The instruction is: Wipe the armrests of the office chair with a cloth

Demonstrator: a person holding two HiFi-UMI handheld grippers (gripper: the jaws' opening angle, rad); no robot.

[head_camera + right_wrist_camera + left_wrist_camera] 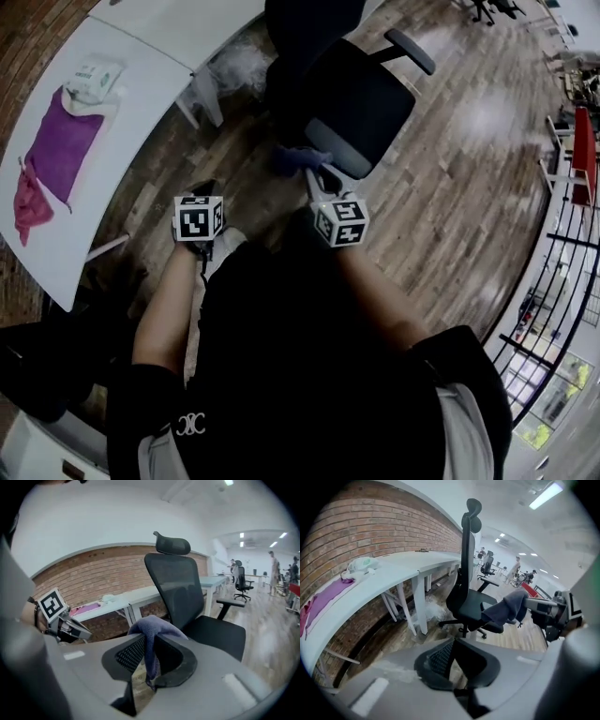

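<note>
The black office chair (361,98) stands just ahead of me, with a grey near armrest (339,152) and a far armrest (411,49). My right gripper (314,173) is shut on a blue-purple cloth (295,159) at the near armrest's end; I cannot tell whether the cloth touches it. In the right gripper view the cloth (152,623) drapes over the right gripper (150,641), in front of the chair (187,588) and its far armrest (232,603). My left gripper (204,190) hangs left of the chair, jaws together and holding nothing (453,644). Its view shows the chair (468,597) and the hanging cloth (508,609).
A long white desk (131,84) runs along the brick wall (370,531) on the left, with a magenta cloth (58,145) and a wipes pack (94,77) on it. Other chairs (241,585) and people stand far off. A railing (562,253) borders the wooden floor at right.
</note>
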